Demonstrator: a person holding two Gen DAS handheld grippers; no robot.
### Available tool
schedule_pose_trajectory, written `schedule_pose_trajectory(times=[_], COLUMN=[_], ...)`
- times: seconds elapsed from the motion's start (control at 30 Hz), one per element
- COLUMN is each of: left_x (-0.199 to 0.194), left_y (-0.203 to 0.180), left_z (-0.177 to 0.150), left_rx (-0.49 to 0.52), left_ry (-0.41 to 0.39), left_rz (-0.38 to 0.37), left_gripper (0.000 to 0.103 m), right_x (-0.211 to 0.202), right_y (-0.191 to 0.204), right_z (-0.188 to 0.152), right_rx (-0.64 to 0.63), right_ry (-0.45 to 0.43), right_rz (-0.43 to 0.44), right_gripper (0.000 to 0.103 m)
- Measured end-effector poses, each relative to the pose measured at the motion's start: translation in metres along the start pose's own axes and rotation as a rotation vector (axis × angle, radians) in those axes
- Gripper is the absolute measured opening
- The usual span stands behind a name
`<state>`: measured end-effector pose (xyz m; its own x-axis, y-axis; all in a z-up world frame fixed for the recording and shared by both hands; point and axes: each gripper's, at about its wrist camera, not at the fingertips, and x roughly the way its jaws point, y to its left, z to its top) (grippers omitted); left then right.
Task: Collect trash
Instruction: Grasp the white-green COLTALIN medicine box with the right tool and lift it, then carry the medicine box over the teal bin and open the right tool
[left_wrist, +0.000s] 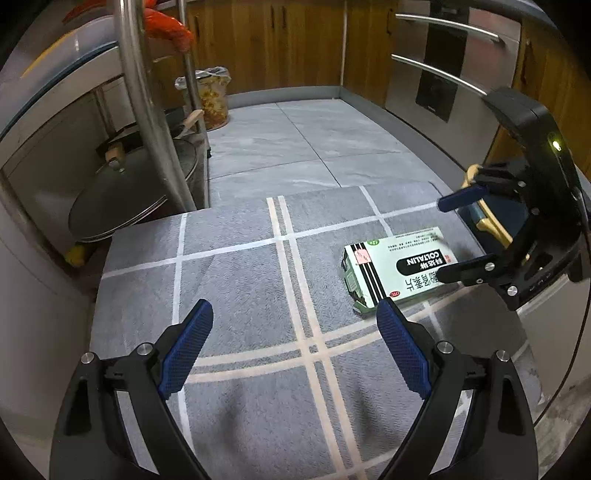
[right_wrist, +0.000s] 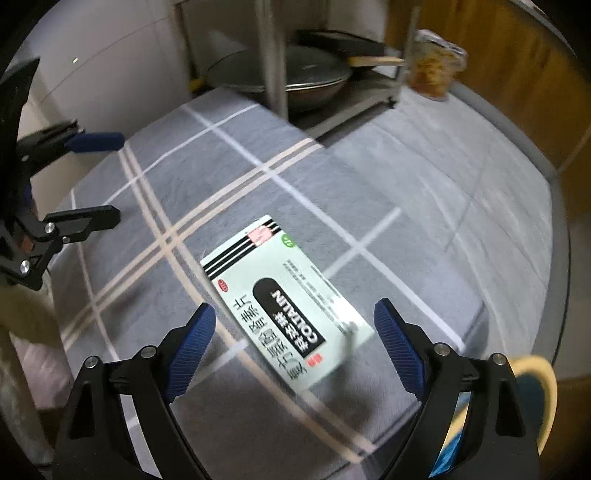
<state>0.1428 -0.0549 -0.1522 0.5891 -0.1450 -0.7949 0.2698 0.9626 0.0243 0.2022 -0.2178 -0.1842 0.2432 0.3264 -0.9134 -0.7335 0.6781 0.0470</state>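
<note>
Right wrist view: right tool (right_wrist: 295, 325) spread wide over the medicine box (right_wrist: 284, 299) at lower centre — seemingly lined up to pinch it; left tool (left_wrist: 295, 325) also spread, empty.

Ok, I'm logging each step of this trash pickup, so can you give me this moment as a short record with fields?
Trash item: medicine box, lying flat on the checked grey cloth
Right gripper: open, fingers on either side of the box, not closed on it
Left gripper: open, holding nothing, over the cloth beside the box
Bin: lined trash can on the floor by the wooden cabinets
Nearby: pan with lid on a low metal rack
</note>
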Motion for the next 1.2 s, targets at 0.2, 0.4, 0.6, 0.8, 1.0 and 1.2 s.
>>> schedule_pose_trajectory(times=[0.2, 0.4, 0.6, 0.8, 1.0, 1.2], left_x=[0.009, 0.014, 0.015, 0.008, -0.001, -0.016], left_y=[0.001, 0.003, 0.005, 0.003, -0.003, -0.018], left_z=[-0.001, -0.003, -0.004, -0.004, -0.002, 0.008], left_rx=[-0.006, -0.008, -0.015, -0.02, -0.012, -0.016], left_ry=[0.02, 0.034, 0.038, 0.028, 0.012, -0.032], left_rz=[-0.015, -0.024, -0.021, -0.019, -0.003, -0.023], left_gripper=[0.089, 0.089, 0.089, 0.089, 0.089, 0.089], right_x=[0.031, 0.051, 0.058, 0.044, 0.0, -0.057], right_y=[0.012, 0.016, 0.017, 0.02, 0.019, 0.0], right_z=[0.013, 0.016, 0.015, 0.016, 0.007, -0.015], right_rx=[-0.11, -0.158, -0.153, -0.087, 0.01, 0.131], right_ry=[0.067, 0.107, 0.107, 0.069, 0.003, -0.077], right_rz=[0.029, 0.013, -0.016, -0.052, -0.045, -0.107], right_gripper=[0.09, 0.09, 0.085, 0.077, 0.076, 0.076])
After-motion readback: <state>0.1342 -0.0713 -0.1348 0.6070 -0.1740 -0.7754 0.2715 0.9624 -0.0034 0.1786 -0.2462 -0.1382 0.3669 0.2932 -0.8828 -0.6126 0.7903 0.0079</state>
